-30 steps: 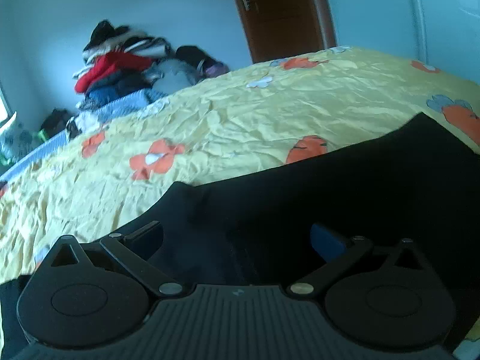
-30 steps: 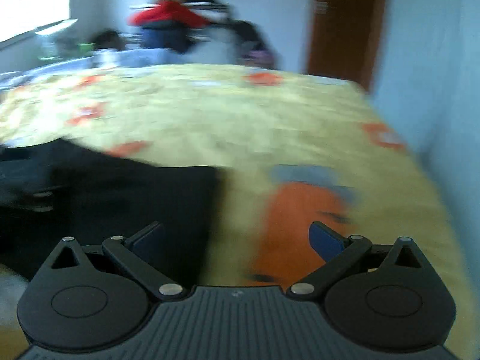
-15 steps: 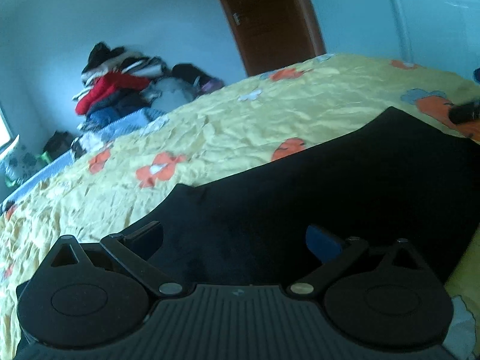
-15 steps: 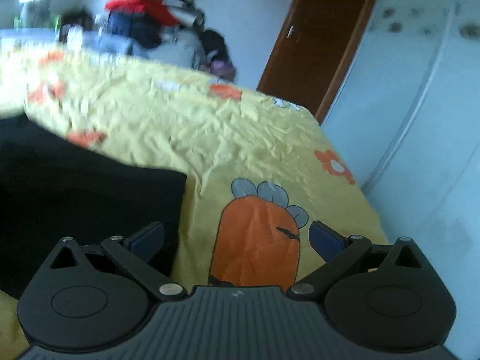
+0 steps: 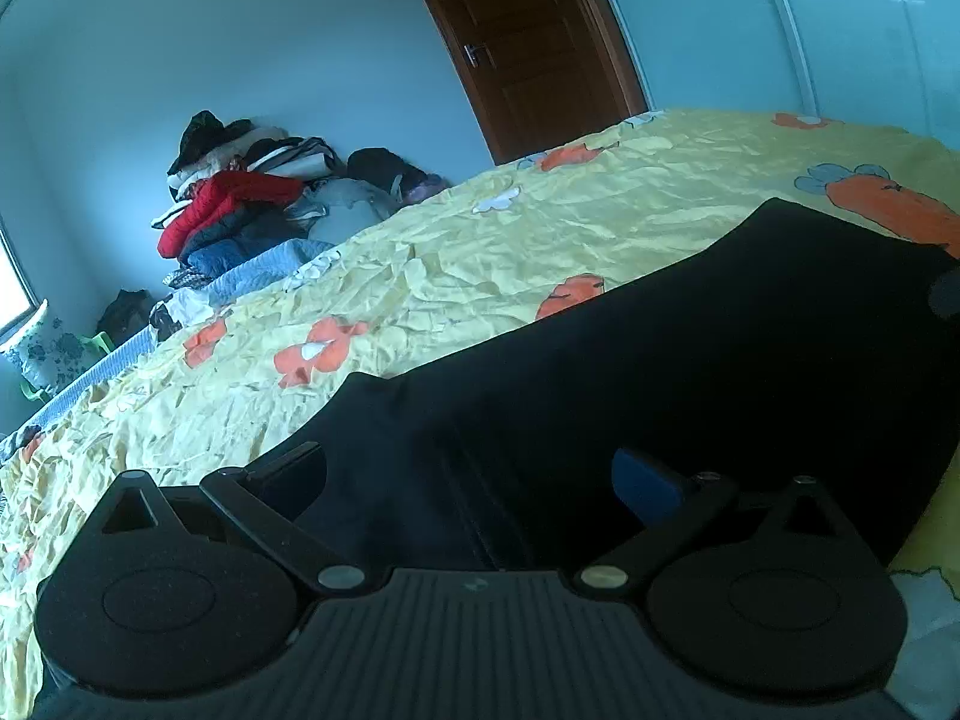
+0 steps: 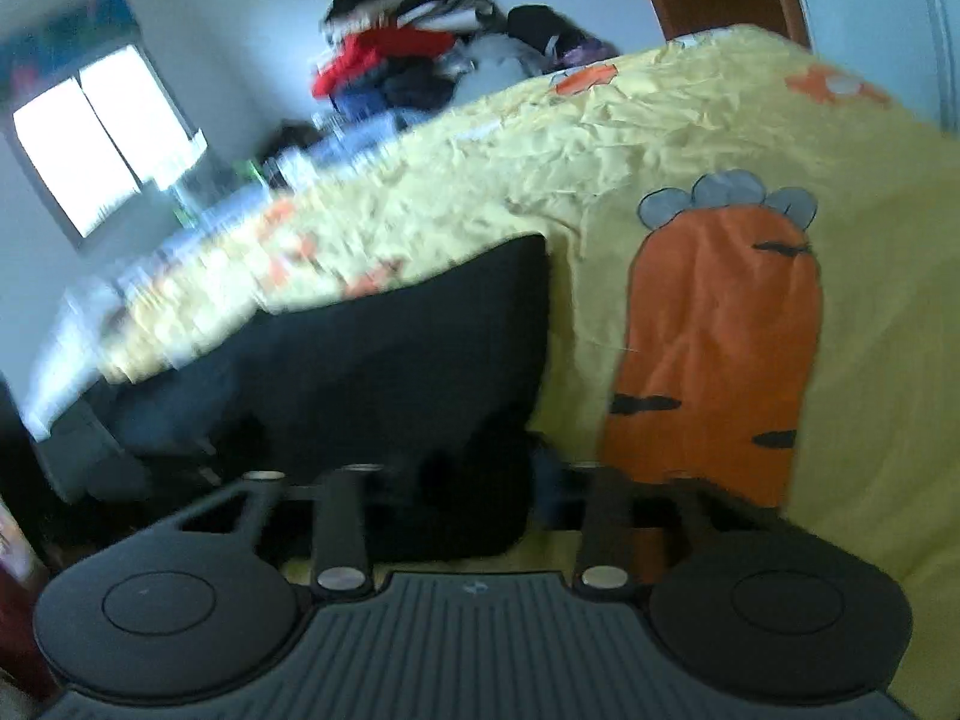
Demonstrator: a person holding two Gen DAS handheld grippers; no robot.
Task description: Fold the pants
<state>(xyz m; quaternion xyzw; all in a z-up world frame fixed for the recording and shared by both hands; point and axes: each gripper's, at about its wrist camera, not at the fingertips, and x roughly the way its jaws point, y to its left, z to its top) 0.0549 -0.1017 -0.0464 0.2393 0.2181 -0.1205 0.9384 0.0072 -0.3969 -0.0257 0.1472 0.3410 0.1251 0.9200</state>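
Black pants (image 5: 690, 360) lie flat across a yellow bedsheet. My left gripper (image 5: 474, 474) is open, low over the pants' near left part, with fabric between and below the fingers. In the right wrist view the pants (image 6: 390, 372) end at a straight right edge. My right gripper (image 6: 480, 480) has its fingers drawn close together at the pants' near right corner; the frame is blurred, so whether fabric is pinched is unclear.
The yellow sheet (image 5: 540, 228) with orange carrot and flower prints covers the bed. A pile of clothes (image 5: 252, 204) sits at the far end by the wall. A brown door (image 5: 522, 48) stands behind. A window (image 6: 102, 132) is at the left.
My right gripper swung left and down to the pants' right corner and its fingers closed from wide open. My left gripper stayed open and shifted slightly over the pants.
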